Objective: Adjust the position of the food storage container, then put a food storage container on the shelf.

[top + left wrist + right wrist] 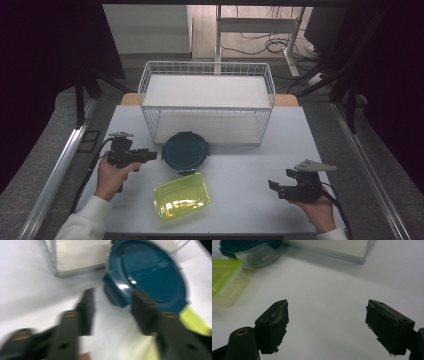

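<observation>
**Both grippers empty beside two lidded boxes**

The yellow-green box (181,195) lies nearest the person's edge of the white table (250,165), a rectangular container with its lid on, set a little askew. Just behind it, close enough that I cannot tell whether they touch, stands the round container with the dark blue lid (185,151), its clips folded down; it sits right in front of the white wire basket (207,100), which stands at the far side of the table.

The left gripper (150,156) is held level at the left of the round container, its tips pointing at the container's rim and just short of it. In the left gripper view, which is blurred, its jaws stand partly apart with only bare table between them, and the blue lid (152,277) lies just beyond the tips. It holds nothing.

The right gripper (274,186) hangs well apart from both boxes, over the right part of the table. Its jaws are spread wide and empty, with white tabletop between them in the right gripper view.
</observation>
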